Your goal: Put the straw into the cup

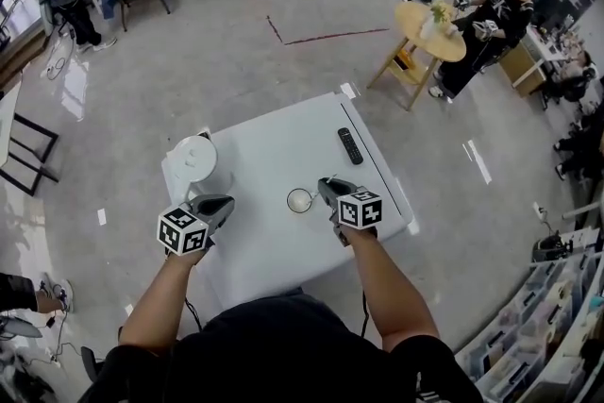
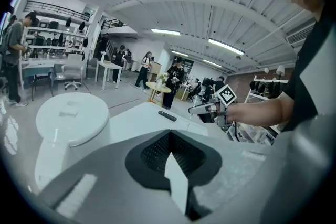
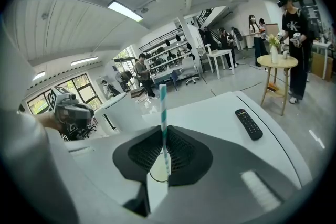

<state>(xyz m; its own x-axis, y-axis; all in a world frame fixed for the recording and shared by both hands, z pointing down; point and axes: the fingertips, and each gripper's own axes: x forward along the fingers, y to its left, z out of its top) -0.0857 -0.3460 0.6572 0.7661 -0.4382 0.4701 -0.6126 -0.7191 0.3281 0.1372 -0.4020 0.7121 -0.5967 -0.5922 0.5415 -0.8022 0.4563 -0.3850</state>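
Both bare forearms reach forward side by side, the left forearm and right forearm each ending in a hand-held gripper. The left gripper has its jaws closed together with nothing between them. The right gripper has its jaws pinched on an upright striped straw.

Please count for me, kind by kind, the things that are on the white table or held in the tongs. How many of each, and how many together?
kettle: 1
cup: 1
remote control: 1
straw: 1
Total: 4
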